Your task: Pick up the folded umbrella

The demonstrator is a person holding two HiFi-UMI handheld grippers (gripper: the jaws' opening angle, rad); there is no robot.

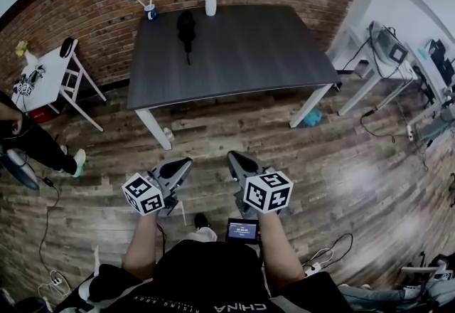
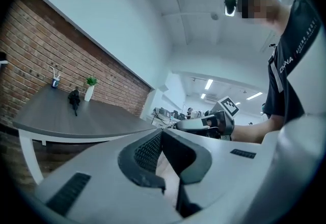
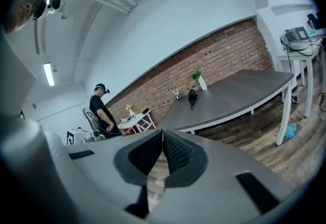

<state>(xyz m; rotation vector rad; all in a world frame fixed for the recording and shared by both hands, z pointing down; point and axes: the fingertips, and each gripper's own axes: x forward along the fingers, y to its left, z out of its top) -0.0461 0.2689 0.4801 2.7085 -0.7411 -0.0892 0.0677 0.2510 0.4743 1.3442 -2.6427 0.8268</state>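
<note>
Folded umbrella: the black folded umbrella (image 1: 186, 30) lies in the upper middle of the head view, on the far left part of the dark grey rectangular table with white legs (image 1: 249, 55). Its thin end points toward the near edge, and nothing touches it.
Left gripper: the left gripper (image 1: 186, 161) sits lower centre-left of the head view, over the brown wooden plank floor (image 1: 355, 169) and well apart from the table. Its jaws are pressed together with nothing between them.
Left gripper view: the umbrella (image 2: 75, 100) shows small at middle left, on the tabletop.
Right gripper: the right gripper (image 1: 231, 156) is just beside the left one, lower centre. Its jaws are also pressed together and hold nothing.
Right gripper view: the umbrella (image 3: 192, 97) shows small, right of centre.
Near the umbrella: a white vase with a green plant (image 1: 210, 0) stands to its upper right, and a blue cup with a straw (image 1: 150, 12) to its upper left. Both are at the table's far edge.
Behind the table: a red brick wall (image 1: 92, 13).
Left edge: a white side table (image 1: 43, 73), and below it a person in dark clothes (image 1: 32, 141).
Bottom centre: a small dark device with a lit screen (image 1: 242, 230).
</note>
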